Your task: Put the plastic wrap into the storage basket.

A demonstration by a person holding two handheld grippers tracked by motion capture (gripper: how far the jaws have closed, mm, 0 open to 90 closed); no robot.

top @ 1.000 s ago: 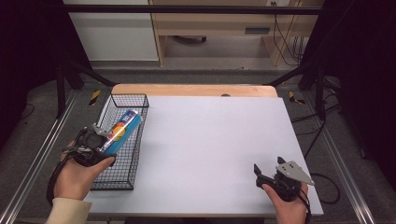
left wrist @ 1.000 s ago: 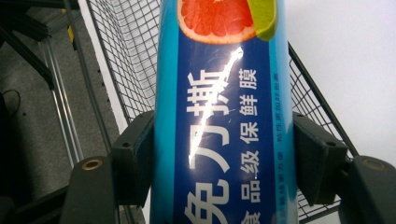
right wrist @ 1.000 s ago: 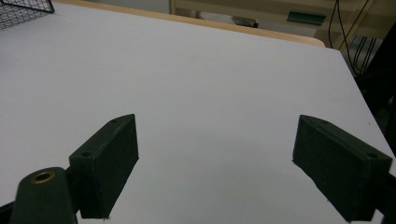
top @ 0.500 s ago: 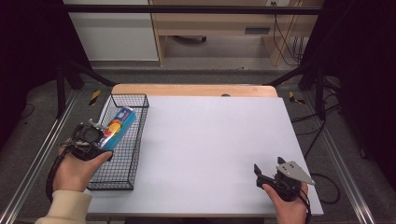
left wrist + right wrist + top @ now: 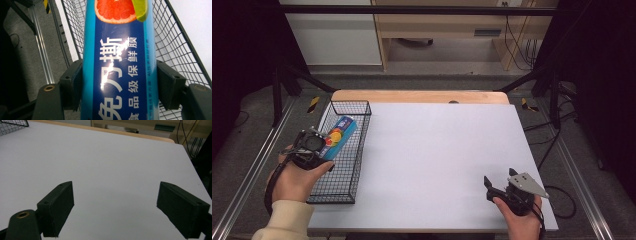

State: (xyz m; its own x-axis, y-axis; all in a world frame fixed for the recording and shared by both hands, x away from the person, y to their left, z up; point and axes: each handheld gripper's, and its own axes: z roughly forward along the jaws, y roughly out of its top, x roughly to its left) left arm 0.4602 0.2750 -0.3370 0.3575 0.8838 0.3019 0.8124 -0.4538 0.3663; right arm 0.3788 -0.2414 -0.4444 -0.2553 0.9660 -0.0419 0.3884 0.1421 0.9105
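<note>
A long blue box of cling film [image 5: 339, 131] with a grapefruit and lime picture [image 5: 117, 50] is clamped between the jaws of my left gripper [image 5: 326, 145], which is shut on it. The box is held over the black wire basket [image 5: 343, 172] at the table's left edge, pointing toward the basket's far end. In the left gripper view the basket's mesh [image 5: 175, 42] shows behind the box. My right gripper [image 5: 494, 186] rests at the front right of the white table, open, with nothing between its fingers [image 5: 57, 207].
The white tabletop [image 5: 437, 150] spreads between the two hands, with a wooden edge [image 5: 417, 96] at the back. A metal frame rail [image 5: 252, 170] runs along the left, beside the basket. Cables [image 5: 562, 195] hang past the right edge.
My left hand has drawn back toward the left and front with the box, carrying it from inside the basket toward the left rim. The right gripper has stayed still.
</note>
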